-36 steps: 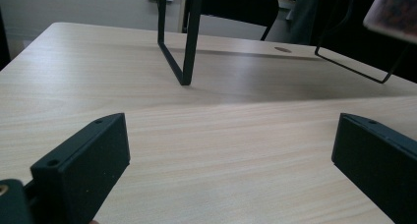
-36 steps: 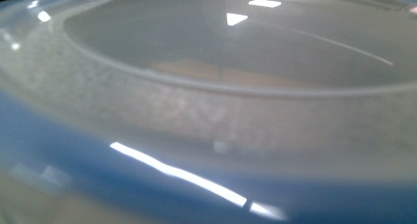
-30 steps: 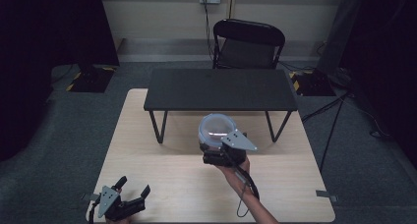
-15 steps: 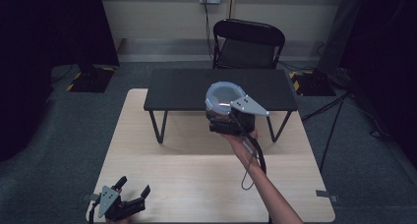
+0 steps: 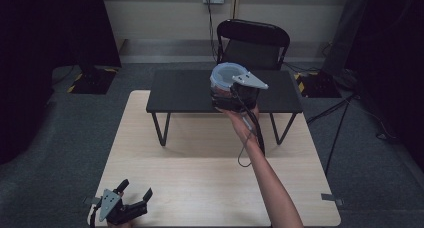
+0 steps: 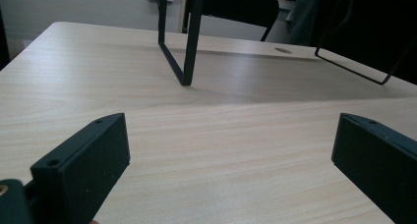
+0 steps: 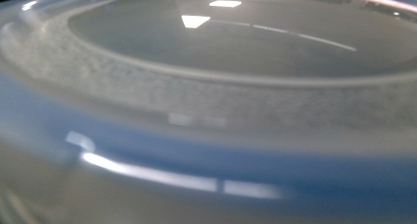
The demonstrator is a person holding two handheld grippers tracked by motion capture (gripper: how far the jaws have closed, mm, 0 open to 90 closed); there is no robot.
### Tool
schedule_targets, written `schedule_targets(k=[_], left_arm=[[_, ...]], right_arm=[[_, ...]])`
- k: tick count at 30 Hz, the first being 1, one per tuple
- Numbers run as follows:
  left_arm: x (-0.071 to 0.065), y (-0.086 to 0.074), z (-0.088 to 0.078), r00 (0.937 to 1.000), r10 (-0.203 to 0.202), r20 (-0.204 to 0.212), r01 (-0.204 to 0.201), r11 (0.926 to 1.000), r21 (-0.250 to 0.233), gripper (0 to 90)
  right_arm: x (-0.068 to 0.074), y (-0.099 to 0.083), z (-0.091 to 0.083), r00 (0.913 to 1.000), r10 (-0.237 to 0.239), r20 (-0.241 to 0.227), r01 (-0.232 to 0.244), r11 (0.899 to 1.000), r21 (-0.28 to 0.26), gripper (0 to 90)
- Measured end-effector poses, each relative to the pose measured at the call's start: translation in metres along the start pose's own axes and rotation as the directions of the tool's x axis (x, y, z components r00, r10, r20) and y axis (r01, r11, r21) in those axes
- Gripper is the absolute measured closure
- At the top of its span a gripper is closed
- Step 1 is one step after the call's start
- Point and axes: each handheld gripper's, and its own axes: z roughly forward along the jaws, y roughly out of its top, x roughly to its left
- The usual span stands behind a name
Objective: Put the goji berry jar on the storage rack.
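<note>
The right claw (image 5: 231, 90) is stretched out toward twelve o'clock over the small black table (image 5: 190, 93) that stands on the far half of the desk (image 5: 200, 188), and it carries a round tub (image 5: 225, 75) with a blue-rimmed clear lid. In the high view the tub sits at the claw's front end, above the black table's top a little toward one o'clock of its middle; whether its base touches the top cannot be told. The tub is upright, lid facing up; being round, it has no long axis to speak of. In the right gripper view the lid (image 7: 211, 62) lies close up and blurred, its blue rim running across the frame; the claw's grip on the tub is hidden, so its closure cannot be told. The left claw (image 5: 134, 200) rests at the desk's seven o'clock corner, its jaws spread wide with bare wood between them.
</note>
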Motion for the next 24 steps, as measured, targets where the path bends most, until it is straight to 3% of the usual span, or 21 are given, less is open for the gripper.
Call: schedule_targets(k=[19, 20, 21, 24], left_arm=[[0.001, 0.0, 0.0, 1.0, -0.008, 0.0, 0.008, 1.0, -0.003, 0.2], [0.001, 0.0, 0.0, 1.0, -0.009, 0.0, 0.009, 1.0, -0.003, 0.2], [0.001, 0.0, 0.0, 1.0, -0.01, 0.0, 0.01, 0.9999, -0.004, 0.2], [0.001, 0.0, 0.0, 1.0, -0.009, 0.0, 0.009, 1.0, -0.003, 0.2]], right_arm=[[-0.005, 0.004, 0.045, 0.998, 0.025, 0.058, -0.028, 0.998, 0.052, 1.8], [0.005, 0.004, 0.05, 0.9936, 0.045, 0.103, -0.05, 0.998, 0.044, 1.8], [-0.005, 0.004, 0.048, 0.9979, 0.025, 0.059, -0.028, 0.998, 0.058, 1.8], [-0.004, 0.002, 0.051, 0.9977, 0.019, 0.066, -0.023, 0.998, 0.054, 1.7]])
